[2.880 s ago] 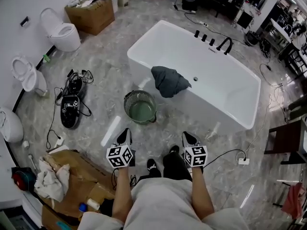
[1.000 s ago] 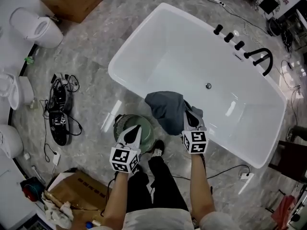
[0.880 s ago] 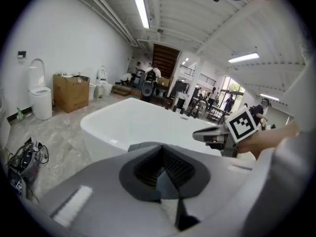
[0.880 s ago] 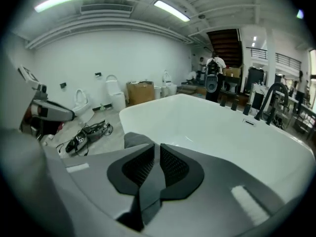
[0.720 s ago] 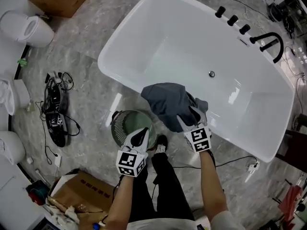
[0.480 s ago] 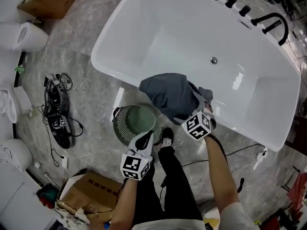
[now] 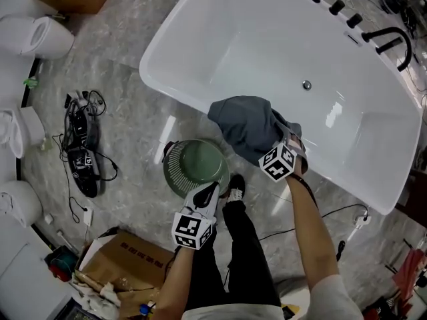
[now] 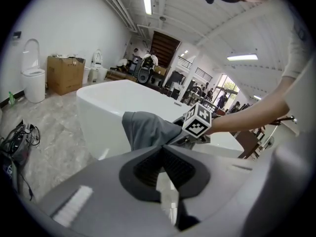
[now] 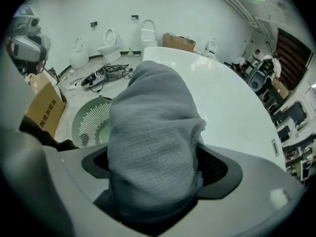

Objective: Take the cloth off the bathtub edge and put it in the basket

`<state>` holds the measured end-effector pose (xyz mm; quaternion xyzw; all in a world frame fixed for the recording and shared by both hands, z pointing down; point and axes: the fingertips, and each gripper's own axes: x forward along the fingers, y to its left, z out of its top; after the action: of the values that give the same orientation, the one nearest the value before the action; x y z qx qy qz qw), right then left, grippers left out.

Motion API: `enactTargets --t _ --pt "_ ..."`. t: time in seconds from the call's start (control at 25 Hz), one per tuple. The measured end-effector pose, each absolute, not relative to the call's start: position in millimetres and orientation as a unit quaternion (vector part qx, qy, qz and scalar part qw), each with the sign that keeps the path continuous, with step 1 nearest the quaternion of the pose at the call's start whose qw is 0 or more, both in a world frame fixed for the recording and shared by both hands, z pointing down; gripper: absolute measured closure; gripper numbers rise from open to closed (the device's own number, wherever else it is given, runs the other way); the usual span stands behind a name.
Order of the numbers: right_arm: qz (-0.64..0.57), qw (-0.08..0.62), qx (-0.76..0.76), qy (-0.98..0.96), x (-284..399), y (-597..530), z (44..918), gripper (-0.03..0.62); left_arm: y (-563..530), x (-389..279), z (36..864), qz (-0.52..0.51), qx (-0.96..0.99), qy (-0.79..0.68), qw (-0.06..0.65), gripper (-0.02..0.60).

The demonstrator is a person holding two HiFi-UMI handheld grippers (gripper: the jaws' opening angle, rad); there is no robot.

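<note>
Bathroom floor (image 7: 130, 129): one basket (image 7: 197, 169), one cloth (image 7: 245, 124)

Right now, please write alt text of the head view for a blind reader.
The right gripper reaches onto a dark grey cloth draped over the near edge of the white bathtub, its jaws just closing with cloth between them. A round green slotted basket stands on the floor beside the tub, the left gripper at its near rim.

Head view overhead, both gripper views share bathtub (image 7: 253, 45)
</note>
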<state>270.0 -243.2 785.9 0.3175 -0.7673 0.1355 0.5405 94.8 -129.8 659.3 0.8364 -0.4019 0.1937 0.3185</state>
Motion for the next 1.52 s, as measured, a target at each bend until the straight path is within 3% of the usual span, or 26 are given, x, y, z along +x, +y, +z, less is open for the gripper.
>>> enactTargets --t 0.32,0.56,0.96,1.52 --pt "0.044 0.568 0.297 -0.766 257 -231 756 0.333 -109 47 660 0.201 0.829 -0.407 0.327 0.525" --pt "0.076 0.542 0.35 -0.761 253 -222 738 0.416 -95 9 658 0.204 0.829 -0.406 0.325 0.525" --pt "0.087 0.428 0.449 -0.78 205 -201 667 0.425 -68 -46 659 0.211 0.827 -0.405 0.326 0.525" --pt "0.073 0.382 0.455 -0.801 126 -160 647 0.425 -45 -94 662 0.194 0.821 -0.422 0.332 0.525"
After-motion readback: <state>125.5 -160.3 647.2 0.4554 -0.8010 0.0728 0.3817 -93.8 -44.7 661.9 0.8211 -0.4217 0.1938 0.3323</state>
